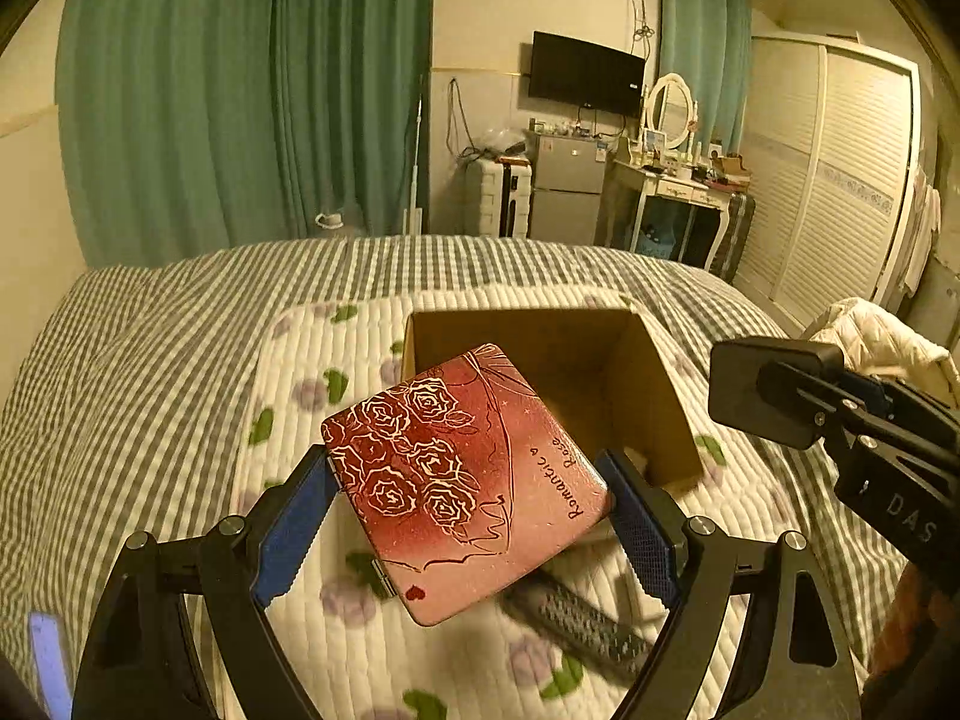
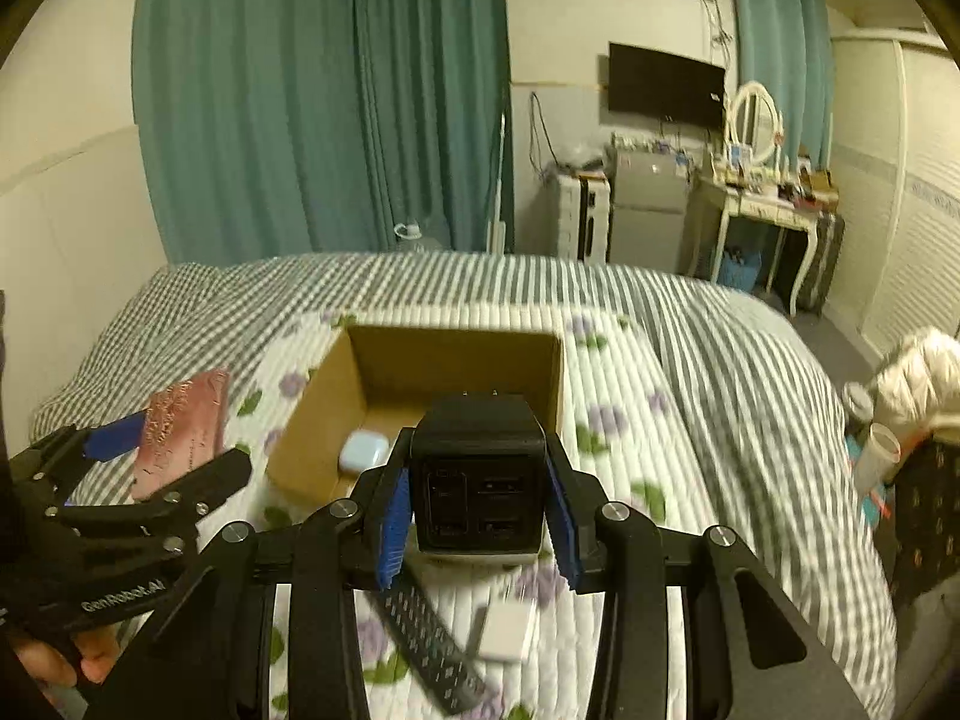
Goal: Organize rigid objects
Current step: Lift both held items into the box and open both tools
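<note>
Two hand-held grippers hover above a quilted floral mat (image 1: 336, 648) spread over a gingham-covered bed (image 1: 120, 372), each carrying an object near an open cardboard box (image 1: 654, 396). On the left, the left gripper (image 1: 468, 516) clamps its blue-padded fingers (image 1: 294, 528) on opposite corners of a red tin (image 1: 462, 480) printed with roses, holding it tilted, its lid facing up toward the camera, just in front of the box's near wall. In the right wrist view the same tin appears edge-on beside the box's left wall, with bare fingertips (image 2: 90, 666) of the person's hand visible below the tool's handle. The right gripper (image 2: 480, 516) is closed on a black multi-port charger (image 2: 477, 480), pinched at both sides, its two plug prongs pointing away toward the box and its ports facing the camera; it is held over the box's near edge. Inside the box lies a small white earbud case (image 2: 362, 451) against the left wall. On the mat below the grippers rest a dark patterned strap (image 2: 432, 648) and a white adapter (image 2: 507, 630), just beside each other.
</note>
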Available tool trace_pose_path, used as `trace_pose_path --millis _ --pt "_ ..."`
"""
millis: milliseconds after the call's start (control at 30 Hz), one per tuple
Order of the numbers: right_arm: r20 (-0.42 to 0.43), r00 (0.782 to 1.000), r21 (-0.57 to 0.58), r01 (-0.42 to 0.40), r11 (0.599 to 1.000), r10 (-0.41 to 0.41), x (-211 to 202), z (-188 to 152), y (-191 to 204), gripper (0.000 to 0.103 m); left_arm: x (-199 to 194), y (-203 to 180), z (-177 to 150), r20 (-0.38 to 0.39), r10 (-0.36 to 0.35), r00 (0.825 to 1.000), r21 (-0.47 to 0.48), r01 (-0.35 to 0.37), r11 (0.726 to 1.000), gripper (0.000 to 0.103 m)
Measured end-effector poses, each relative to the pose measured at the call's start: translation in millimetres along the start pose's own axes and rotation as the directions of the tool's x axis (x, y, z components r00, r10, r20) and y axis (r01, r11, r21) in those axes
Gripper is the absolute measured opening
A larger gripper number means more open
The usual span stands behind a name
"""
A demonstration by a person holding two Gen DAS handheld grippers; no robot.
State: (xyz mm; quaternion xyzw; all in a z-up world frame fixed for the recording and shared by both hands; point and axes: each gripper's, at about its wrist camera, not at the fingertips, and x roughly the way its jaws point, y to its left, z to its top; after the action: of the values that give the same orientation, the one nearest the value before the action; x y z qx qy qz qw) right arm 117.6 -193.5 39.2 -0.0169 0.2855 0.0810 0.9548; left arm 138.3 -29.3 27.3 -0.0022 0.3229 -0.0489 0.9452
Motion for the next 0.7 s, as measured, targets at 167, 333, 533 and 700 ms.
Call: trace_pose_path --millis 167,333,533,700 --pt "0.013 1.0 -0.016 -0.02 1.0 0.02 32.8 24.3 -2.2 0.038 45.3 -3.5 16.5 -0.005 0.032 0.999 0.049 -0.031 0.998 0.088" --pt "0.007 1.0 -0.029 -0.029 0.999 0.029 76.1 34.6 -5.7 0.038 99.6 -3.8 14.2 -0.059 0.04 0.997 0.068 -0.036 0.997 0.088" --pt "-0.032 0.999 -0.011 -0.042 0.999 0.042 126.1 22.4 -14.8 0.038 140.1 -7.2 2.2 -0.083 0.046 0.995 0.082 -0.039 0.996 0.088" --pt "-0.049 0.997 0.007 -0.054 0.999 0.054 144.3 6.9 -22.3 0.038 153.5 -13.1 0.5 -0.092 0.047 0.995 0.096 -0.038 0.995 0.09"
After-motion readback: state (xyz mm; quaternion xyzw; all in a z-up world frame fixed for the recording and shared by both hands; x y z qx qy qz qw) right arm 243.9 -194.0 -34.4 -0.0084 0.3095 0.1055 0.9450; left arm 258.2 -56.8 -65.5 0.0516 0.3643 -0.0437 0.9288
